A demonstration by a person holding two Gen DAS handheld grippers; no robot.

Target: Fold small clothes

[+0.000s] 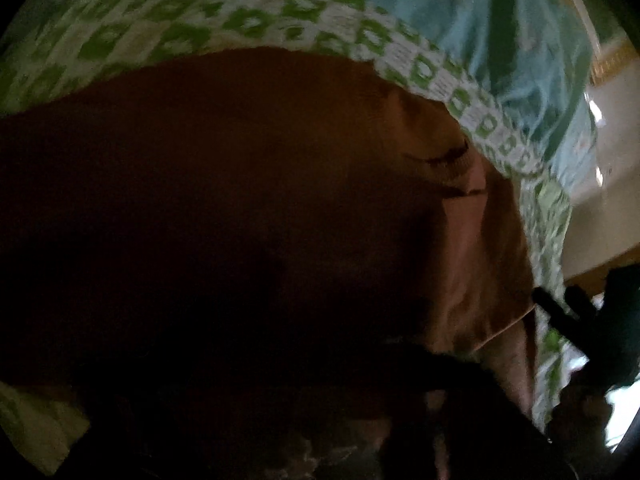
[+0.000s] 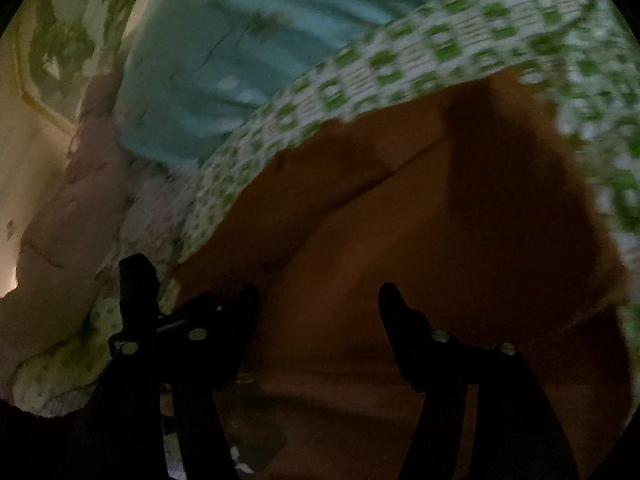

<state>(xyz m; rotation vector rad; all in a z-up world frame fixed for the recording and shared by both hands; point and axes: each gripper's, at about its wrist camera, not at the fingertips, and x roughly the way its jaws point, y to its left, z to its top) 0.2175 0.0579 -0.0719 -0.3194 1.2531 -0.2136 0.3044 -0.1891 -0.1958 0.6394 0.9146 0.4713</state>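
A brown garment (image 1: pixel 280 184) lies spread on a green-and-white patterned bedsheet (image 1: pixel 192 28); its neck opening (image 1: pixel 460 164) shows at the right in the left wrist view. That view is very dark low down, so my left gripper's fingers are lost in shadow. The black shape at its right edge is my right gripper (image 1: pixel 568 316), beside the garment's edge. In the right wrist view the same garment (image 2: pixel 420 208) fills the centre. My right gripper (image 2: pixel 320 292) is open just above it, nothing between the fingers (image 2: pixel 404 320).
A light blue cloth (image 2: pixel 224 64) lies on the sheet (image 2: pixel 400 64) beyond the garment, also in the left wrist view (image 1: pixel 460 16). A pinkish cloth (image 2: pixel 72 216) lies at the left of the right wrist view. A pale wall or furniture edge (image 1: pixel 612 128) shows at far right.
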